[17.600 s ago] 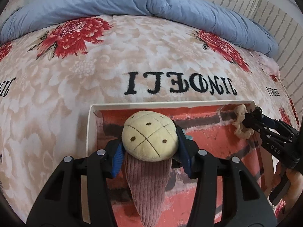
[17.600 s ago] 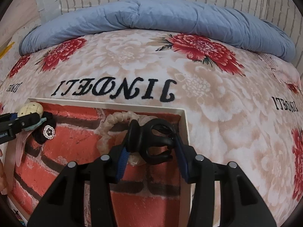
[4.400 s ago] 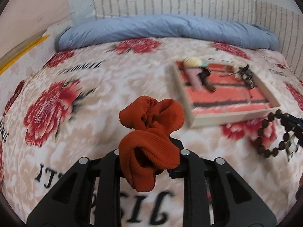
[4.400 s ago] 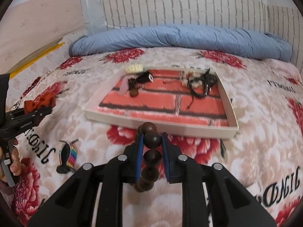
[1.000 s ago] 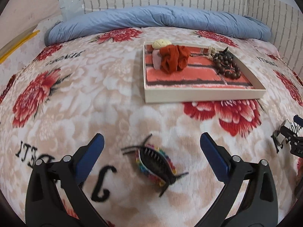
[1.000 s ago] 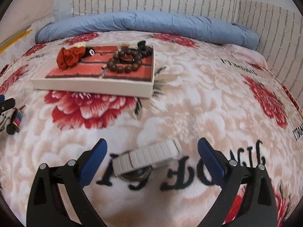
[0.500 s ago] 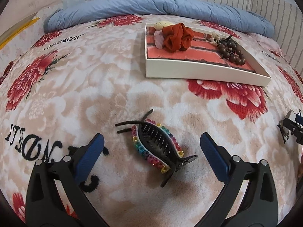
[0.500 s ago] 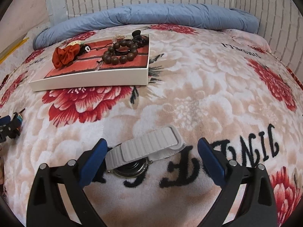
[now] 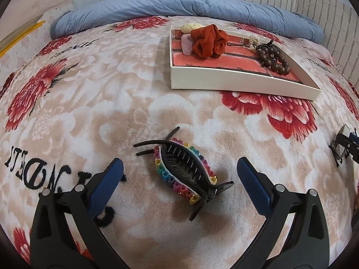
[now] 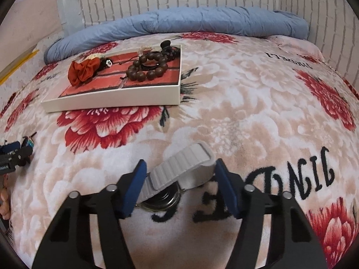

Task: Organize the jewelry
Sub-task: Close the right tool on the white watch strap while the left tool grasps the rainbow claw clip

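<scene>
While the left gripper (image 9: 178,172) is held low over the blanket (image 9: 112,112), its jaws stand wide apart with the rainbow hair clip (image 9: 184,170) lying between them, untouched. The clip lies well short of the tray (image 9: 224,85), on the near side of it, and askew to the jaws. A closing there could catch only the thin prongs or the sprung lever end, so the clip could twist, spring open or be pressed into the plush pile.

To the right of the clip, also on the near side of the tray, the watch (image 10: 179,177) lies on the blanket between the jaws of the right gripper (image 10: 180,185). These jaws are closing; the pads are seen just at the pale strap, and firm contact cannot be confirmed. The looped strap is soft and the metal case hangs below it, so the strap could fold and the watch tip or slide out when lifted.

In the tray, the orange scrunchie (image 10: 84,71) and the bead bracelet (image 10: 147,69) crowd the far part; a careless drop could land on them.
</scene>
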`<state>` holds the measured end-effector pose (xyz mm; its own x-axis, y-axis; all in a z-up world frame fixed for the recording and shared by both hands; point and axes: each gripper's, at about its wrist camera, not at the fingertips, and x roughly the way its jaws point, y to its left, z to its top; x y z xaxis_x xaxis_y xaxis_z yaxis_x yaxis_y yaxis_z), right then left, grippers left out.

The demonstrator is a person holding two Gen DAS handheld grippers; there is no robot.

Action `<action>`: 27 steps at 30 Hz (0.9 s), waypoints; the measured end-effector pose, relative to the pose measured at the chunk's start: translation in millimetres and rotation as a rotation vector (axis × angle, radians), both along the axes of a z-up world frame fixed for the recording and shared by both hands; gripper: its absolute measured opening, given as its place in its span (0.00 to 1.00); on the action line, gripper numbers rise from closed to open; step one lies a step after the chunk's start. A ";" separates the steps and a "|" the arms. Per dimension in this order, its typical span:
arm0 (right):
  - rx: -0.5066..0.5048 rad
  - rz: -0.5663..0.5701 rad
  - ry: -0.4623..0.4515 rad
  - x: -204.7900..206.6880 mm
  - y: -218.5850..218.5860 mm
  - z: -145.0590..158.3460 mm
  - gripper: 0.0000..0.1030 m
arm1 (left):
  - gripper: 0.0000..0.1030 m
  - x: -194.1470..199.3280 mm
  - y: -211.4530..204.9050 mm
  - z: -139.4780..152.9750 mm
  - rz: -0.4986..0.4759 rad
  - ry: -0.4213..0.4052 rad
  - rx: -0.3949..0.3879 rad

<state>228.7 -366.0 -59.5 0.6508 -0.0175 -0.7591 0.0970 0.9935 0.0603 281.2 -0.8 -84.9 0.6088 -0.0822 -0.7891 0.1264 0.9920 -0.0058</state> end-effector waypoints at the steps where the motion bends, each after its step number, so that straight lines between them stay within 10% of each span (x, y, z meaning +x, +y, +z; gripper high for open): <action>1: 0.009 -0.001 0.001 0.1 -1.3 -0.3 0.54 | 0.95 0.0 0.3 -0.2 0.000 -0.001 0.000; 23: -0.018 0.062 -0.039 1.3 14.6 3.9 0.17 | 0.94 0.3 -4.3 -3.9 -0.034 0.018 -0.016; 27: -0.010 0.057 -0.045 0.4 13.9 4.3 0.17 | 0.78 1.3 -9.1 -6.4 -0.048 0.033 0.004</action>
<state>229.1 -352.1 -55.1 0.6847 0.0134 -0.7287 0.0375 0.9979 0.0536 282.5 -9.9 -91.3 0.5778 -0.1078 -0.8090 0.1737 0.9848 -0.0071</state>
